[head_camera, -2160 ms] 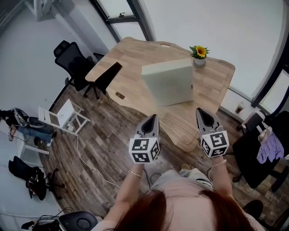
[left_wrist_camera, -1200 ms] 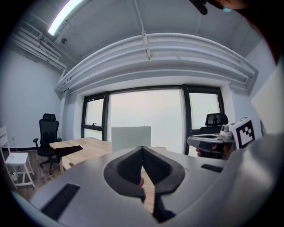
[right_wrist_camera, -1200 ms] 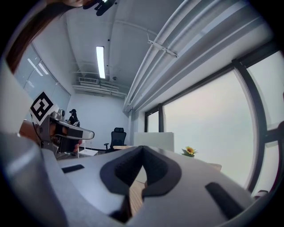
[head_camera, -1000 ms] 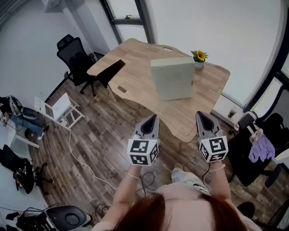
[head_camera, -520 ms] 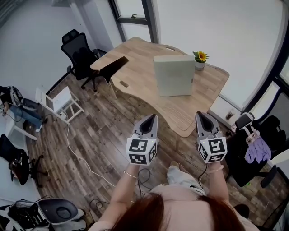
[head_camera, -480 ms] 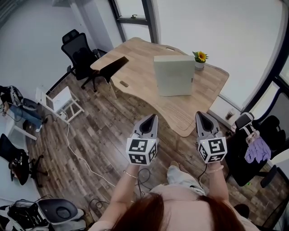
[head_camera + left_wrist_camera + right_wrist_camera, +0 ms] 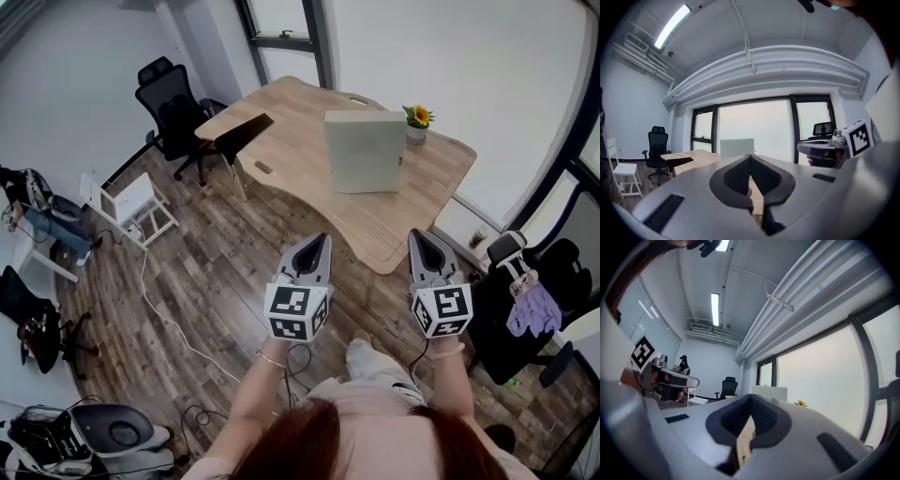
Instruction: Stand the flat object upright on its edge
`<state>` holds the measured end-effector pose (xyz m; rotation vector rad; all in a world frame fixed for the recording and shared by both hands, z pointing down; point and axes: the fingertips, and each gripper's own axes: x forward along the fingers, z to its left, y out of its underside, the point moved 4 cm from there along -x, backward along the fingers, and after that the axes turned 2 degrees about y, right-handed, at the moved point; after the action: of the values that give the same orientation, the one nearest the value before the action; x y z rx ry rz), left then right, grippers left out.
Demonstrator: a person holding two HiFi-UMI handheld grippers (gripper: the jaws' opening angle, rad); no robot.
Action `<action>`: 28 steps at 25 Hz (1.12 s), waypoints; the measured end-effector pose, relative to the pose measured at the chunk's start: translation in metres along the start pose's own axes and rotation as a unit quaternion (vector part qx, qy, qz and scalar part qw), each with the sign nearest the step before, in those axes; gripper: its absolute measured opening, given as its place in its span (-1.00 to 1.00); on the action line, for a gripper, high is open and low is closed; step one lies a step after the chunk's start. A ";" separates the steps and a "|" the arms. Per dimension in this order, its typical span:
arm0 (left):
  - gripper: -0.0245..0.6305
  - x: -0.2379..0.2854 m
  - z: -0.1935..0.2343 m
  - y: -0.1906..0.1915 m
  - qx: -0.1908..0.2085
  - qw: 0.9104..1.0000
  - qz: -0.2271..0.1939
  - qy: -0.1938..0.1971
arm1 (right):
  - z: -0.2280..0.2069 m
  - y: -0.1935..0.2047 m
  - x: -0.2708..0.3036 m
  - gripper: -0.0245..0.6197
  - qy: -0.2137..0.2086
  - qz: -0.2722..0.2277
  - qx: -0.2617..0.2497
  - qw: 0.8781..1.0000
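My left gripper point(image 7: 320, 240) and my right gripper point(image 7: 416, 234) sit side by side in front of me over the wood-plank floor point(image 7: 216, 272), both pointing roughly level toward the table point(image 7: 291, 117). Each has its jaws pressed together, pad against pad. They are well apart from the table, short of its near edge. The flat object point(image 7: 364, 150), a pale square panel, stands upright on its edge on the tabletop, toward the far right side. Just beside it, at its far right corner, is a small pot with a yellow flower point(image 7: 417, 120). A dark flat thing point(image 7: 246, 131) lies over the table's left edge, near a black office chair point(image 7: 173, 103). A white folding chair point(image 7: 131, 202) stands further left on the floor.
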<state>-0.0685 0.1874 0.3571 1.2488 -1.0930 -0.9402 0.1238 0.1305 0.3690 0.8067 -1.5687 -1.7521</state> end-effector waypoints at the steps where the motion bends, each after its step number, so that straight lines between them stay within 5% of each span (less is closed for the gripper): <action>1: -0.89 -0.003 -0.001 -0.001 0.001 1.000 -0.002 0.000 | 0.002 -0.001 -0.002 -0.92 0.000 -0.001 -0.001 1.000; 13: -0.89 -0.031 -0.012 -0.011 0.004 1.000 -0.022 -0.004 | 0.028 -0.014 -0.019 -0.92 -0.003 -0.012 -0.012 1.000; 21: -0.89 -0.050 -0.013 -0.008 0.048 0.999 -0.010 -0.019 | 0.042 -0.022 -0.031 -0.92 0.000 -0.019 -0.018 1.000; 28: -0.89 -0.065 -0.015 -0.011 0.037 0.999 -0.013 -0.014 | 0.047 -0.029 -0.037 -0.92 0.002 -0.015 -0.022 1.000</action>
<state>-0.0689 0.2527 0.3391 1.3168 -1.1450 -0.9476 0.1067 0.1906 0.3454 0.8144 -1.5173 -1.7989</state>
